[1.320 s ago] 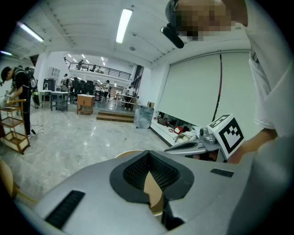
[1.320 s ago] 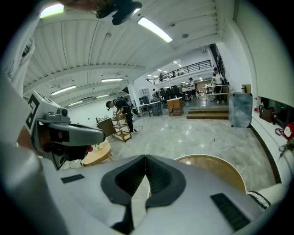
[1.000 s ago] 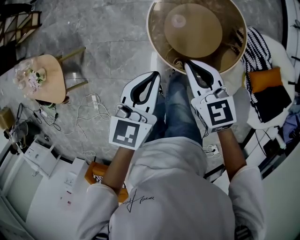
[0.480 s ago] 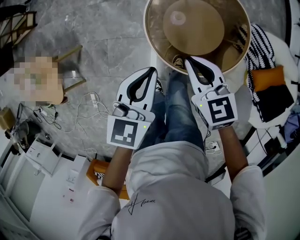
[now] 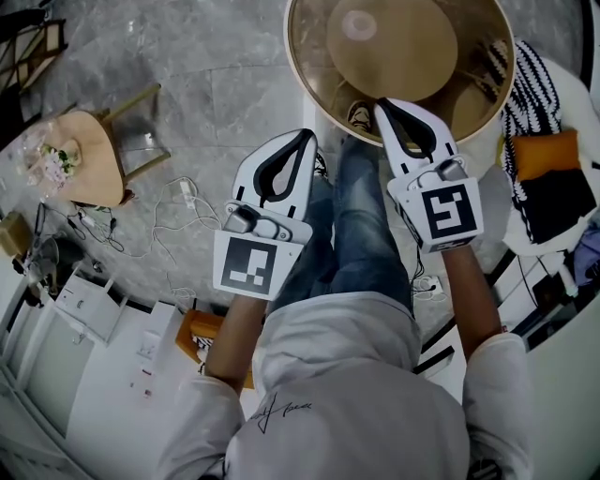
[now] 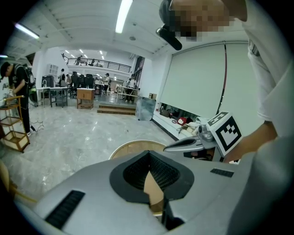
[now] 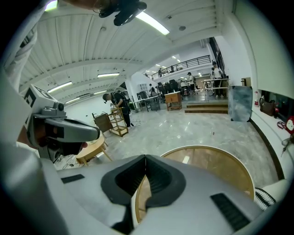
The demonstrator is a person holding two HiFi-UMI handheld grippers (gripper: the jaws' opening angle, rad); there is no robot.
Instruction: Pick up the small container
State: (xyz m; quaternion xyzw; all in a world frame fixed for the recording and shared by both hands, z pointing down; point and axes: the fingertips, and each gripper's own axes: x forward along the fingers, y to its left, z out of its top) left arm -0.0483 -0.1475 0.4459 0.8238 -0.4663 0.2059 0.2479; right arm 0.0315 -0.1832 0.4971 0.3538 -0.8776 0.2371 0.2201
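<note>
Left gripper (image 5: pixel 306 137): left of centre in the head view. In its own view (image 6: pixel 148 153) the jaws are shut tip to tip with nothing pinched between them.

Right gripper (image 5: pixel 382 104): right of centre in the head view, and its tips overlap the table's lower edge in the picture. Its own view (image 7: pixel 145 156) shows the jaws closed and empty too.

Both grippers: side by side but apart, angled forward and down, with a black-and-white marker cube on the back of each.

Round glass-topped table with a pale wooden rim (image 5: pixel 290 52): top centre of the head view, with a brown round base showing through the glass. It also turns up just past the jaws in both gripper views.

Small pale round thing (image 5: pixel 359 25): sits on that table near the top edge of the head view, well ahead of both grippers. It's too blurry for me to say whether it's the small container, and nothing else there looks like one.

Person: white shirt (image 5: pixel 347 394) fills the bottom of the head view, with blue jeans (image 5: pixel 361 225) between the two grippers.

Small wooden stool (image 5: pixel 94 164): upper left, with a bunch of pale flowers on it.

White cables (image 5: pixel 183 202): tangled on the grey marble floor (image 5: pixel 206 75), left of the left gripper.

Orange cushion (image 5: pixel 553 155): right edge, just below a black-and-white striped cloth (image 5: pixel 525 84).
</note>
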